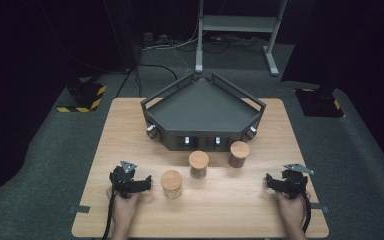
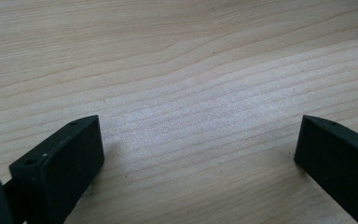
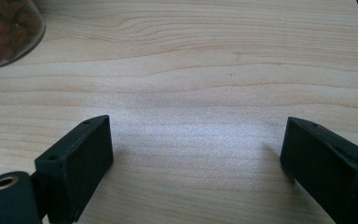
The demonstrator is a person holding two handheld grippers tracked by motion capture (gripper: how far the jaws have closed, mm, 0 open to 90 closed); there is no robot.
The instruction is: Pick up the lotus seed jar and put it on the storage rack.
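Three round jars with cork-coloured lids stand on the wooden table (image 1: pixel 260 210): one at the front left (image 1: pixel 171 183), one in the middle (image 1: pixel 198 164), one at the right (image 1: pixel 239 153). My left gripper (image 1: pixel 141 184) rests near the front left, just left of the nearest jar. Its jaws stand wide open over bare wood (image 2: pixel 198 140). Near the front right lies my right gripper (image 1: pixel 272 182), also open with nothing between its fingers (image 3: pixel 196 140). A glass jar of brown pieces (image 3: pixel 4 28) shows at the top left of the right gripper view.
A dark five-sided tray (image 1: pixel 202 107) with raised rails sits at the back of the table, small knobs along its front. Behind the table stands a metal frame (image 1: pixel 200 45). Black-and-yellow striped bases (image 1: pixel 85 97) sit on the floor at either side.
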